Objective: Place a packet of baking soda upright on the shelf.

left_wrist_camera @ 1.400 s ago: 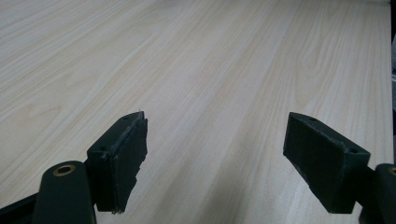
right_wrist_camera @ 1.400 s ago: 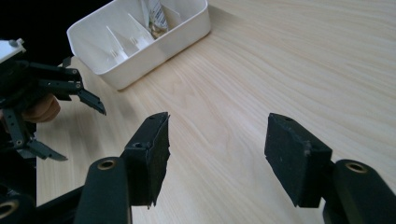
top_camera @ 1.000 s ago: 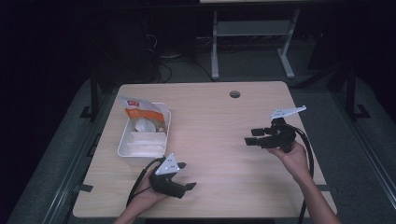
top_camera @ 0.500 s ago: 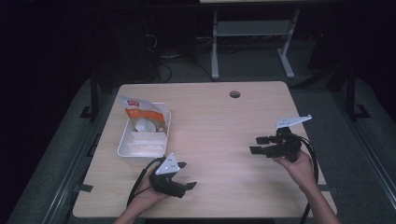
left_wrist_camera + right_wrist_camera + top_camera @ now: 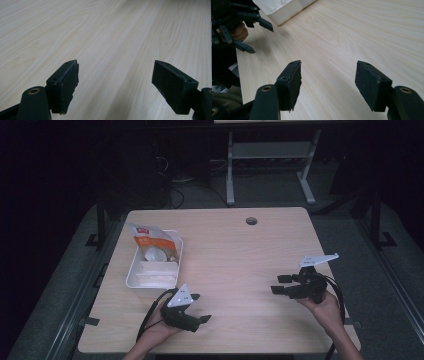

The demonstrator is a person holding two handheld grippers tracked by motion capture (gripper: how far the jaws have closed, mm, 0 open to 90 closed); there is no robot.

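White tray [image 5: 131, 279] sits near the table's [image 5: 240, 250] left edge, long axis running from the near side toward the far side; it holds an orange pouch [image 5: 152, 242] leaning at its far end, top pointing up and away, and white packets [image 5: 157, 272] nearer. Left gripper [image 5: 200, 307] lies low just in front of the tray, aimed right across the table, jaws wide apart, nothing between. Right gripper [image 5: 280, 285] is well apart at the right side, aimed left toward the other, jaws also apart and empty. Left gripper view: bare woodgrain between the pads [image 5: 66, 85]. Right gripper view adds the tray corner [image 5: 284, 11] and the left gripper [image 5: 258, 35] beside it.
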